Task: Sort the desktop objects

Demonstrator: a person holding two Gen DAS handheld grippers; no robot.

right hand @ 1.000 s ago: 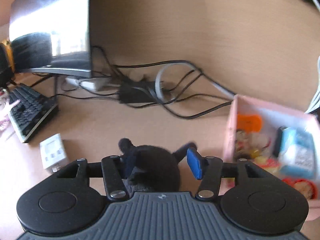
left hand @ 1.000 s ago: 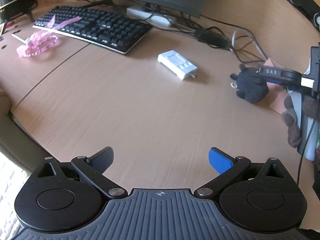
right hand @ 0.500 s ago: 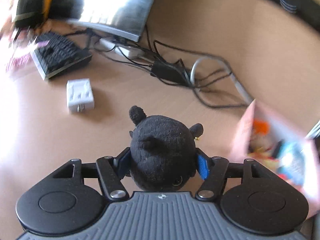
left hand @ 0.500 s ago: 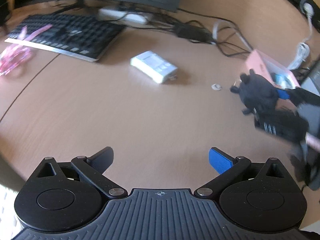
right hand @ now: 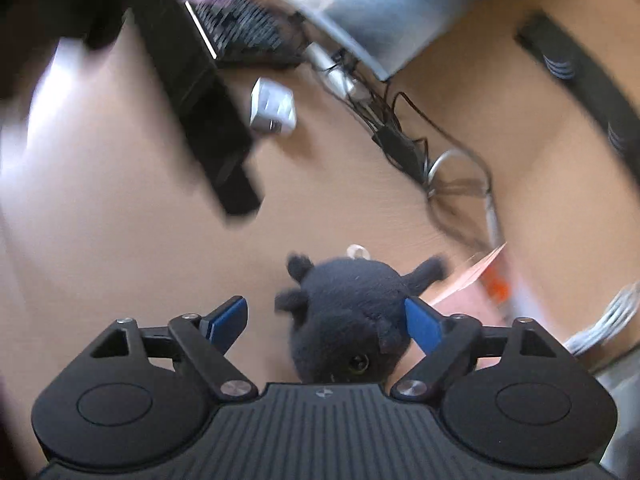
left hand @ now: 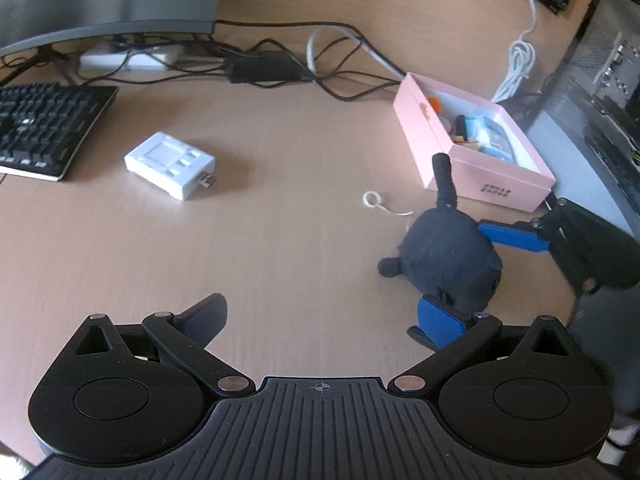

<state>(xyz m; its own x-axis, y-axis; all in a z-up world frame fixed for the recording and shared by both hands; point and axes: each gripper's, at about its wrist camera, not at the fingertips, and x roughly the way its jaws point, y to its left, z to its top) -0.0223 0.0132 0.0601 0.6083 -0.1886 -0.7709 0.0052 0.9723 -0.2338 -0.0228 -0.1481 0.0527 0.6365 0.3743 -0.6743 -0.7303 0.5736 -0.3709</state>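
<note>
Bare bench (left hand: 280,248) lies open across the near middle. The white adapter (left hand: 170,165) and keyboard (left hand: 44,128) block the left; the pink box (left hand: 448,148), black plush (left hand: 448,256) and far cables (left hand: 264,68) crowd the right.

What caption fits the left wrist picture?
Right tool open around a black plush toy on the desk, beside the pink box.
</note>
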